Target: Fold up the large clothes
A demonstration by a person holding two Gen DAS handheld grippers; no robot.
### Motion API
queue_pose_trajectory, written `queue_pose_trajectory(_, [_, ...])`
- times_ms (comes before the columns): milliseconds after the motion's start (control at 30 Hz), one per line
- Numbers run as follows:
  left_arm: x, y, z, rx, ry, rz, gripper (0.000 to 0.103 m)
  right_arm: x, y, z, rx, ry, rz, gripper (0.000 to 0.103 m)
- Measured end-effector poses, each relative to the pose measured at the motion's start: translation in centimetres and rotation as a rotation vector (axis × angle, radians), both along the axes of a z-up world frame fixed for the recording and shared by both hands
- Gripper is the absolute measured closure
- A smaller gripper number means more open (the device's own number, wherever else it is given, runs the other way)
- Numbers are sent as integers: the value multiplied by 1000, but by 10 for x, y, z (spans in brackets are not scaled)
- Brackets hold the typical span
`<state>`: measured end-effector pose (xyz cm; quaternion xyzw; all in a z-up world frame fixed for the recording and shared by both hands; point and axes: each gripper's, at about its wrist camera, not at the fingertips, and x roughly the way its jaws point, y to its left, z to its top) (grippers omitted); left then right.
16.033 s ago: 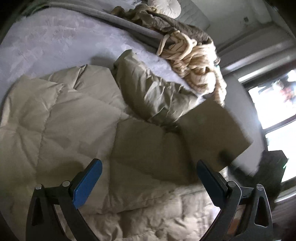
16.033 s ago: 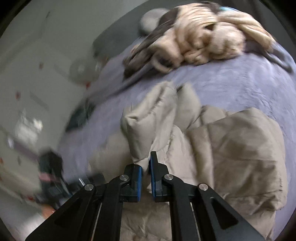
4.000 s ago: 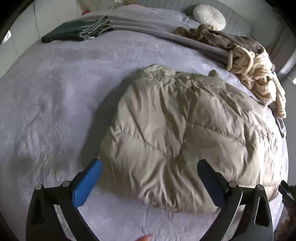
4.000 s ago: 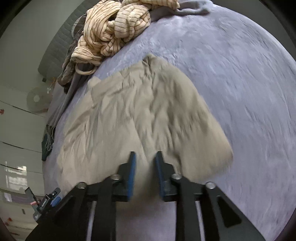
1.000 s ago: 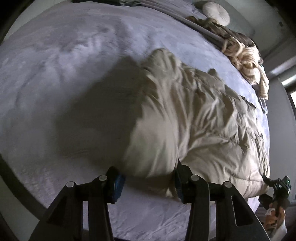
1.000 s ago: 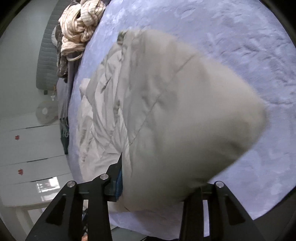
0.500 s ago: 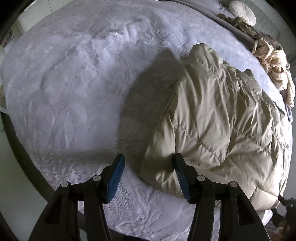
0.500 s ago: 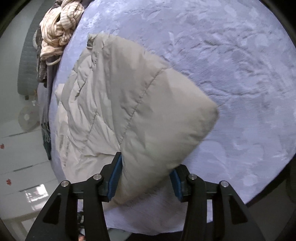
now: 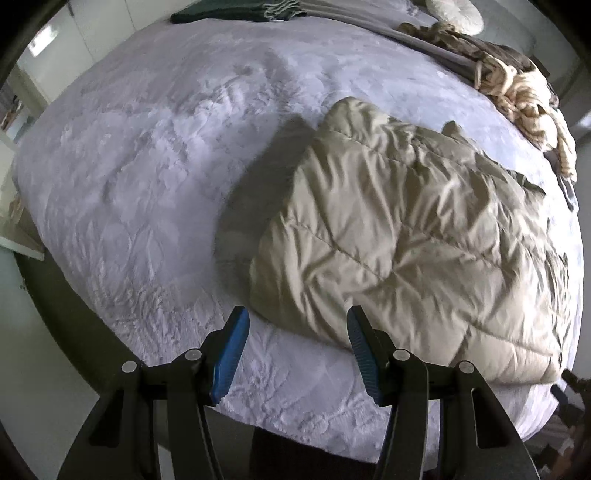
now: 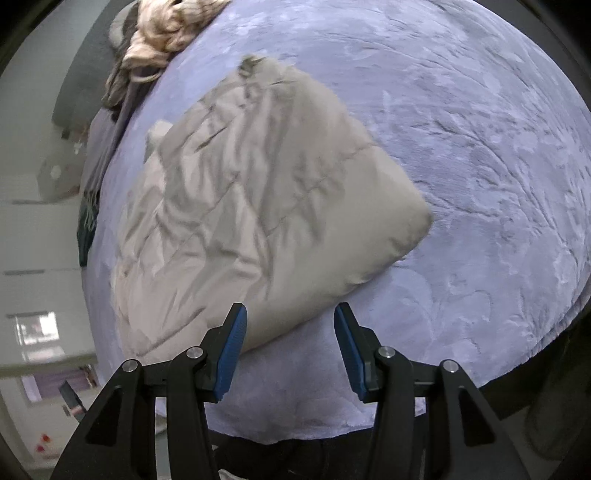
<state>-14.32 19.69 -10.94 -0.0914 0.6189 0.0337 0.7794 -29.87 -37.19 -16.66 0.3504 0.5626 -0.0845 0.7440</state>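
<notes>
Both hand-held grippers (image 9: 297,345) (image 10: 290,341) now off folded beige jacket (image 9: 406,236), half-open, empty.

jacket (image 9: 406,236): quilted cloth, faint sheen | bedspread (image 9: 147,166): plush matt cloth, embossed

A bedroom seen from above a wide bed, in soft daylight

The bed (image 9: 155,155), under a plush lavender-grey cover with a pressed pattern, spreads ahead of the jaws and out to both sides. Far ahead and to the right lie a grey padded headboard (image 9: 517,33), a round pale cushion (image 9: 454,13) and a heap of striped cream clothes (image 9: 524,96); a dark green folded cloth (image 9: 221,13) lies far ahead, left. Pale walls and white cabinet fronts (image 10: 33,236) stand left of the jaws.
</notes>
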Motion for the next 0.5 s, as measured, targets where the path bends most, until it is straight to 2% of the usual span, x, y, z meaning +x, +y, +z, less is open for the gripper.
queue_pose_trajectory(233, [5, -3, 2, -12, 2, -78, 46, 11, 48, 19, -52, -61, 99, 47])
queue_pose_trajectory(367, [15, 3, 0, -22, 6, -132, 46, 21, 82, 19, -53, -77, 119, 46])
queue_pose_trajectory(433, [21, 7, 0, -14, 2, -155, 21, 25, 97, 16, -48, -71, 126, 46])
queue_pose_trajectory(467, [24, 10, 2, -8, -11, -161, 5, 27, 105, 14, -50, -65, 132, 46])
queue_pose_trajectory(500, [26, 12, 4, -2, -25, -171, 4, 30, 111, 12, -49, -63, 133, 46])
